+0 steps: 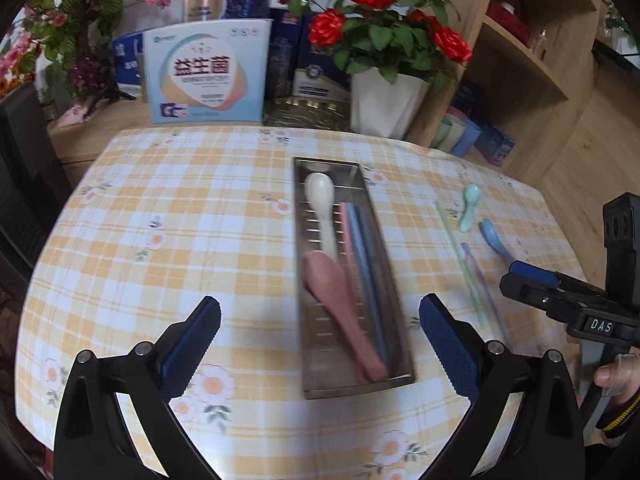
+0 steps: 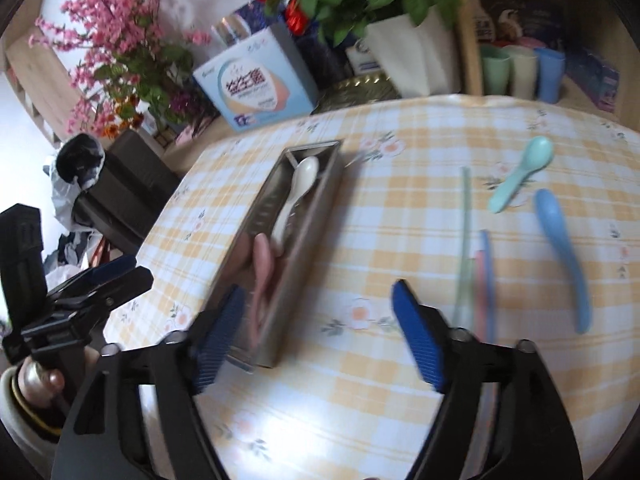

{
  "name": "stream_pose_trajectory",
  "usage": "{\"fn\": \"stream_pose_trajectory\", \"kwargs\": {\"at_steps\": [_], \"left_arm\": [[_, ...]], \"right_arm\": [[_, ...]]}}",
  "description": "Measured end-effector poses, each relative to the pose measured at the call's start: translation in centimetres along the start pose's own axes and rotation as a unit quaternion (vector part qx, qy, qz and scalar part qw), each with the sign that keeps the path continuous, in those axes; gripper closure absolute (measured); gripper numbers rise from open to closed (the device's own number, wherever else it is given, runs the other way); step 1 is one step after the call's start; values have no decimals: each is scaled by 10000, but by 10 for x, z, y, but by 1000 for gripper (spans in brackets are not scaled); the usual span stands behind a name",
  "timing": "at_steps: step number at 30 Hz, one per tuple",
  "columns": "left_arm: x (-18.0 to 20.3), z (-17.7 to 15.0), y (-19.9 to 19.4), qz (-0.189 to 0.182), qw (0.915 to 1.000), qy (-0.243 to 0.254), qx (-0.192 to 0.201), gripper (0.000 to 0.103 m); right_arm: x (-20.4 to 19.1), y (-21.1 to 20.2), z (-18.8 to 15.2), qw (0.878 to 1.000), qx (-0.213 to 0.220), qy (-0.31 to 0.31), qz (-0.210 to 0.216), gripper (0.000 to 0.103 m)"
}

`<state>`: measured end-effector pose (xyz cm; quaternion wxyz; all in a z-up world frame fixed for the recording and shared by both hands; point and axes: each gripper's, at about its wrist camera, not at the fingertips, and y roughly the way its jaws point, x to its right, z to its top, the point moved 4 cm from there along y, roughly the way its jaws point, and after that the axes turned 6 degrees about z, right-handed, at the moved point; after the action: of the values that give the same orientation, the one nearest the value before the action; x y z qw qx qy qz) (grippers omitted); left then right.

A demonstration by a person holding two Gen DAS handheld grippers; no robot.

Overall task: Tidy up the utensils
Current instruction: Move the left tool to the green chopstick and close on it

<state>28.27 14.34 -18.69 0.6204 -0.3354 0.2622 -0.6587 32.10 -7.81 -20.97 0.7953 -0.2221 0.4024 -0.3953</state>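
Tabletop (image 1: pixel 160 208) with yellow plaid floral cloth, cluttered shelf and flower pots behind. Near: left gripper (image 1: pixel 320 334) fingers spread wide, nothing held, hovering over the near end of the steel tray (image 1: pixel 394 382). Right gripper (image 2: pixel 320 334) also wide and empty, sitting between the tray at its 10 o'clock and the loose items at 1–2 o'clock. Tray runs 6 to 12 in the left view; it already holds a pink spoon (image 1: pixel 340 300) near end, white spoon (image 1: pixel 322 208) far end, plus pink and blue chopsticks (image 1: pixel 366 264) along the right wall. Outside the tray, on the cloth: loose chopsticks (image 2: pixel 474 264) (green, pink, blue; count unclear from blur) just ahead of the right gripper, blue spoon (image 2: pixel 562 248) at 2 o'clock, green spoon (image 2: pixel 520 176) beyond it. Judgement: roughly half done, between picks. Next move looks like right gripper on the loose chopsticks or blue spoon; thin sticks flat on cloth need a low, narrow pinch, slip risk. Both views motion-blurred.
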Motion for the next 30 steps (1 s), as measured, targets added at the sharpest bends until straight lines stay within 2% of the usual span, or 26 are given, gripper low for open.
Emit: {"fn": "stream_pose_trajectory", "kwargs": {"at_steps": [2,6,12,14,16,19,21,23,25,26,30], "left_arm": [[12,0,1,-71,10000,57,15,6],[43,1,4,-255,9995,179,-8,6],[92,-1,23,-374,9982,398,-262,8],[106,0,31,-399,9974,468,-373,18],[121,3,44,-458,9963,497,-536,23],[141,7,59,-554,9951,456,-686,35],[157,7,73,-555,9938,565,-778,48],[168,4,88,-525,9925,613,-918,68],[177,0,109,-543,9904,540,-1155,81],[180,-1,116,-553,9897,505,-1220,85],[192,0,142,-559,9878,482,-1369,87]], "right_arm": [[12,-15,-2,9998,199,-10,4,16],[38,-37,-9,9985,453,-127,-273,16],[82,-54,-28,9954,610,-152,-717,16],[98,-59,-33,9948,633,-79,-797,16],[115,-61,-39,9938,629,5,-917,16],[138,-61,-45,9931,467,141,-1068,16],[153,-63,-46,9889,493,143,-1395,16],[162,-64,-47,9877,506,171,-1471,16],[174,-67,-47,9866,569,253,-1506,16],[178,-69,-47,9860,604,269,-1529,16],[189,-75,-47,9823,780,289,-1678,16]]}}
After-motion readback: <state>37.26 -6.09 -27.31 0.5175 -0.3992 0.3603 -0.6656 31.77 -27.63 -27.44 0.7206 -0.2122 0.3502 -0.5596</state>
